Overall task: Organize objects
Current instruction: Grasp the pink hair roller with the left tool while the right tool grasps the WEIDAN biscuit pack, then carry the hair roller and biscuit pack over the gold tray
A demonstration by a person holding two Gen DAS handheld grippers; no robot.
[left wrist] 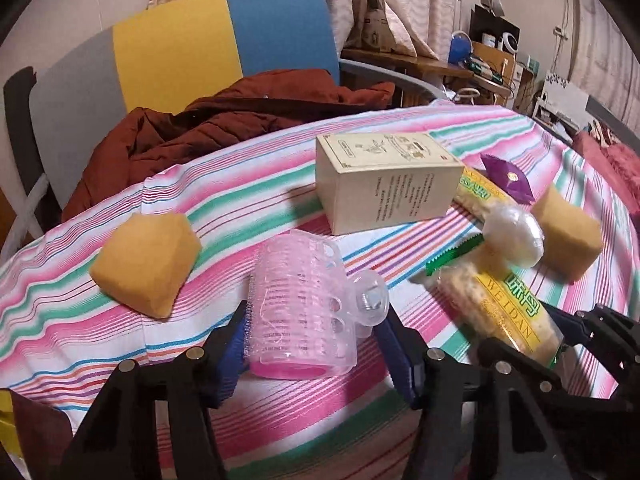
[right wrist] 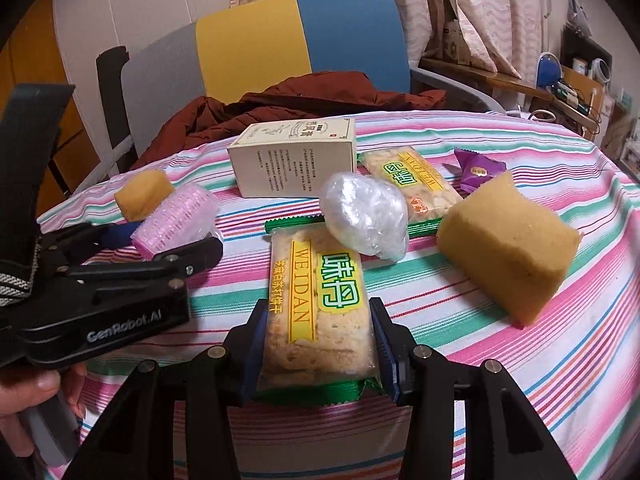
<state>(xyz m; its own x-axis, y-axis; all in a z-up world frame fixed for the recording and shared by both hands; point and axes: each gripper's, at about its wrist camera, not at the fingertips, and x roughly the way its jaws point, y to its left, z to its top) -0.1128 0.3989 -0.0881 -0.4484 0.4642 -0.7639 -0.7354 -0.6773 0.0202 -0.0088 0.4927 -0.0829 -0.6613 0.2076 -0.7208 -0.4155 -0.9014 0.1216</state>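
A pink hair roller (left wrist: pixel 296 312) with a clear clip lies on the striped cloth, and my left gripper (left wrist: pixel 312 340) is shut on it, its blue pads against the bristles and the clip. The right wrist view shows that same left gripper (right wrist: pixel 160 244) and hair roller (right wrist: pixel 176 216) from the side. My right gripper (right wrist: pixel 318 344) is shut on the near end of a WEIDAN cracker packet (right wrist: pixel 320 308), which lies flat on the cloth. A clear plastic-wrapped bundle (right wrist: pixel 364 216) rests on the packet's far end.
On the striped tablecloth (right wrist: pixel 520 360) stand a cream box (right wrist: pixel 296 164), a second cracker packet (right wrist: pixel 416 184), a purple candy (right wrist: pixel 478 170) and two yellow sponges (right wrist: pixel 508 240) (right wrist: pixel 142 194). Behind the table, a chair holds a brown jacket (left wrist: pixel 224 120). A person's hand (right wrist: pixel 36 388) holds the left gripper.
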